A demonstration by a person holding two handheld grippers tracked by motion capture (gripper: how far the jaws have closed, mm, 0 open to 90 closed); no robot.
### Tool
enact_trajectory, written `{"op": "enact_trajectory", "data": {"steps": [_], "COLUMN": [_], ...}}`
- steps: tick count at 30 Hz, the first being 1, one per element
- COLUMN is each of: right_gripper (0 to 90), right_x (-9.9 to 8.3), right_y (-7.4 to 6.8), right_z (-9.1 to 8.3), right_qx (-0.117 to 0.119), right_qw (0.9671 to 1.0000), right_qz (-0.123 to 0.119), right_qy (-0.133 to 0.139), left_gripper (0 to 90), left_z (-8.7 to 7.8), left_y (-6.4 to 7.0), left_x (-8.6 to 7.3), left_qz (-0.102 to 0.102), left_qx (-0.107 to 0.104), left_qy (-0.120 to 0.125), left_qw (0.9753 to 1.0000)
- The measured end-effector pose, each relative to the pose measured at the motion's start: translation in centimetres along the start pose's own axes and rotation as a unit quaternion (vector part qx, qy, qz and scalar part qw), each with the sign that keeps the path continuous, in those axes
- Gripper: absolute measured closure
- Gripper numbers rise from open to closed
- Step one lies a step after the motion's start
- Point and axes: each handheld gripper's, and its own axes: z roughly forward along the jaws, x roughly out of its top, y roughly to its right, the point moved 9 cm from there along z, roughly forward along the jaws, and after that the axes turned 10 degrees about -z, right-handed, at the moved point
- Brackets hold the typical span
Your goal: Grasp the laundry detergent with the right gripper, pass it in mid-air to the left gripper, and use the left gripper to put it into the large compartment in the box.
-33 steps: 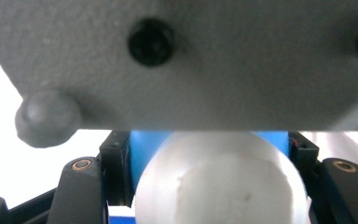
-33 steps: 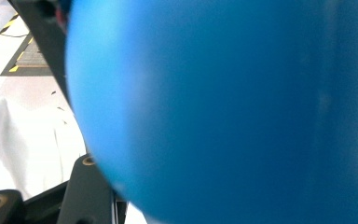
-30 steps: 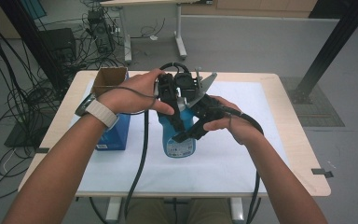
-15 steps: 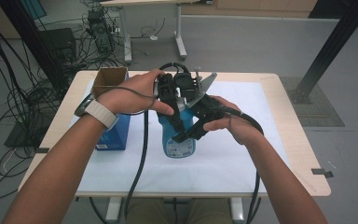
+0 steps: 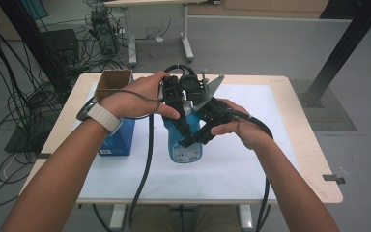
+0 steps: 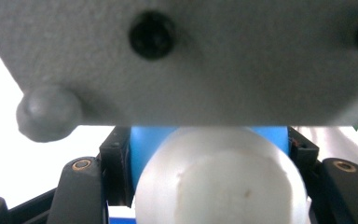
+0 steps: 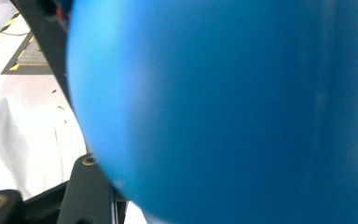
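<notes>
blue bottle (image 5: 186, 145) between both tongs

smooth glossy blue plastic bottle (image 5: 186, 145); matt white paper sheet (image 5: 232, 164).

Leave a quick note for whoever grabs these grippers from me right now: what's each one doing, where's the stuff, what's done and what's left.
Left gripper: jaws either side of the white cap on the blue bottle; looks gripped.
Right gripper: pressed against the bottle's body; whether it is clamped cannot be told.
Bottle stands upright on the white sheet, mid-table; blue box and open cardboard box sit to its left.
Done: bottle braced, cap in the jaws.
Left: probably loosen the cap; it is still on.
</notes>
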Motion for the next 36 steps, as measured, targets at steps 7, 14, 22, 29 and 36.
{"op": "enact_trajectory", "data": {"steps": [7,14,22,29,36], "right_gripper": [43.1,43.1,43.1,43.0,43.0], "right_x": [-0.03,0.01,0.04,0.00,-0.01], "right_y": [0.10,0.13,0.11,0.15,0.13], "right_z": [-0.02,-0.02,-0.05,-0.04,-0.05], "right_qx": [-0.002,-0.002,-0.001,-0.002,-0.002], "right_qw": [1.0000,1.0000,1.0000,1.0000,1.0000], "right_qz": [-0.002,-0.005,-0.004,-0.005,-0.004], "right_qy": [-0.001,0.000,0.001,0.001,0.001], "left_gripper": [37.5,37.5,37.5,37.5,37.5], "left_z": [0.00,-0.06,-0.12,-0.09,-0.07], "left_y": [-0.02,0.02,0.02,-0.02,0.02], "left_x": [0.06,0.03,0.02,0.02,0.03], "left_qz": [0.000,0.001,0.000,0.001,0.000], "left_qx": [-0.001,-0.001,-0.002,-0.003,-0.003], "left_qy": [0.002,0.003,0.002,0.002,0.002], "left_qw": [1.0000,1.0000,1.0000,1.0000,1.0000]}}
